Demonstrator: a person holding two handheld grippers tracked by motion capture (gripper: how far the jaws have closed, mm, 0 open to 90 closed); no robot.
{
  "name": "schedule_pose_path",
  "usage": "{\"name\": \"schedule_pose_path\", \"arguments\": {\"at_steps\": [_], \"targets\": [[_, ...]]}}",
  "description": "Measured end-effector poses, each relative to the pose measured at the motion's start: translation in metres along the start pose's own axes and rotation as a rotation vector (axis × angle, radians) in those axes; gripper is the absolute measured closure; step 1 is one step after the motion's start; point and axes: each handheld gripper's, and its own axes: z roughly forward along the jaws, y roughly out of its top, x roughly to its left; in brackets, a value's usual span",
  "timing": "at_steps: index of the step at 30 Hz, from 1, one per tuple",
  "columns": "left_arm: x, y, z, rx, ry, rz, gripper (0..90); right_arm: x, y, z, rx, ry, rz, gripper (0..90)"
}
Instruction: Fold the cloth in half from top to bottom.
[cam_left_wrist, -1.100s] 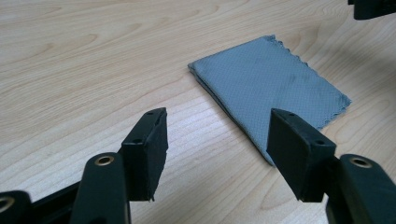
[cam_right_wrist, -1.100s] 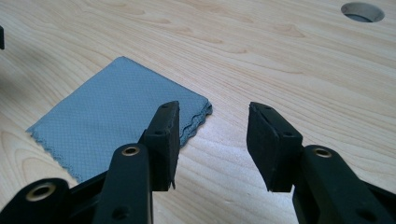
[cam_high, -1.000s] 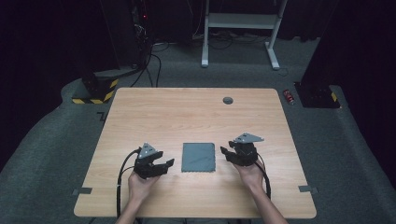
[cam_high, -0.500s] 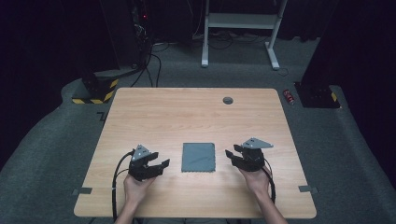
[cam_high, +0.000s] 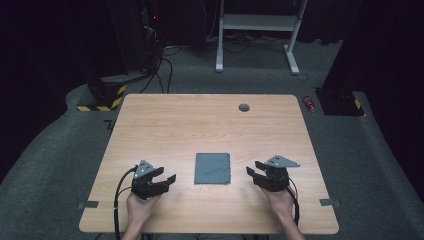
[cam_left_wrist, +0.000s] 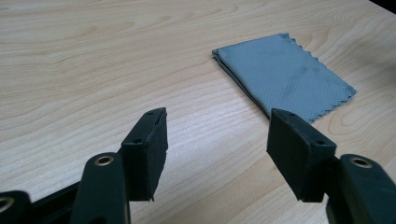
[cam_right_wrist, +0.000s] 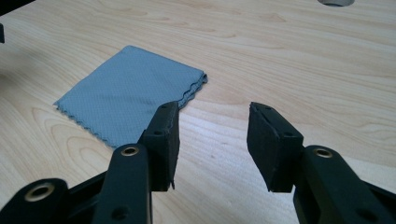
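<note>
Both my grippers are low over the near part of the table (cam_high: 165, 120), one each side of the cloth (cam_high: 213, 168). The cloth is grey, folded into a flat rectangle, lying near the table's middle, a bit toward my side. My left gripper (cam_high: 167, 181) is just left of it, jaws apart, nothing between them, tips pointing right toward the cloth. My right gripper (cam_high: 253, 173) is just right of it, jaws also apart and empty, tips pointing left. Neither touches the cloth. In the left gripper view the cloth (cam_left_wrist: 285, 74) has a zigzag-cut edge on its near side. A small round hole (cam_high: 244, 107) sits near the table's far edge.
</note>
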Motion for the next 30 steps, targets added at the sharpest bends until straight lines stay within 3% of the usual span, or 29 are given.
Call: {"name": "schedule_pose_path", "arguments": {"at_steps": [19,30], "targets": [[0.006,-0.016,-0.004,0.017,0.027,-0.028,38.6,-0.004,-0.022,-0.01,0.023,-0.025,0.009,54.2],[0.013,-0.022,-0.005,0.034,0.066,-0.026,38.5,-0.01,-0.033,-0.014,0.037,-0.058,0.033,54.4]]}}
